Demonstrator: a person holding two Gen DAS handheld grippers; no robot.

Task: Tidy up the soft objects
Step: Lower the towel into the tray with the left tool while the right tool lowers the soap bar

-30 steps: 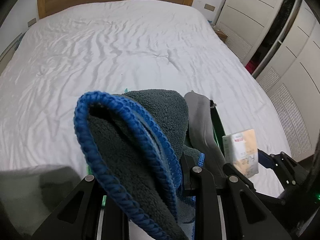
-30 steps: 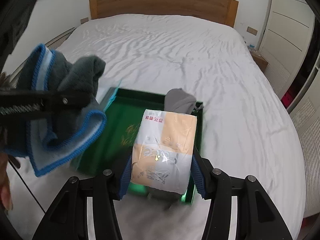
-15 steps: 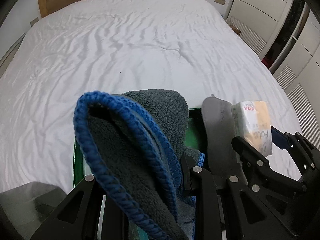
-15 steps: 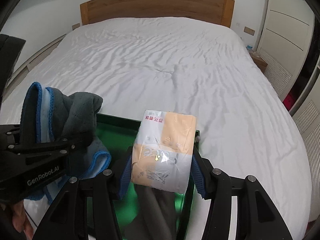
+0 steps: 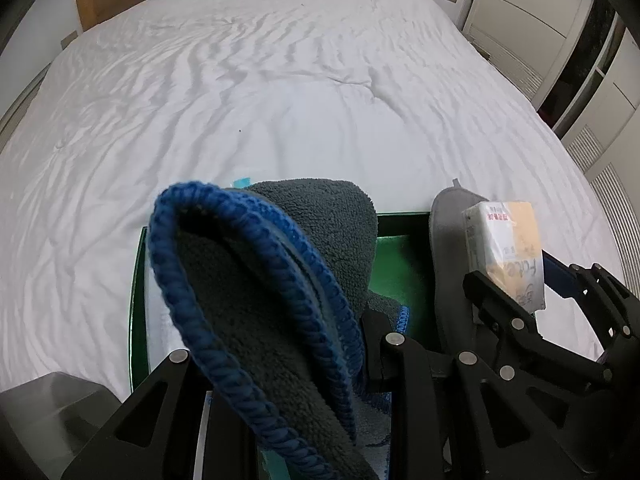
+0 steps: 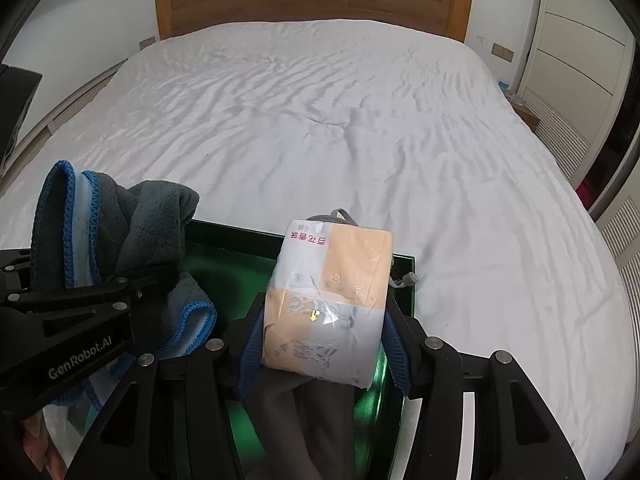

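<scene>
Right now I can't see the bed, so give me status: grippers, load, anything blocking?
Left gripper shut on grey towel. Right gripper shut on tissue pack. Both over green box; grey item already inside.

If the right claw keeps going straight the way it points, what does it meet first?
Probably the grey item lying in the green tray. The right claw, shut on the tissue pack, angles down over the tray, so the pack would likely land on that item first. Depth is uncertain.
</scene>
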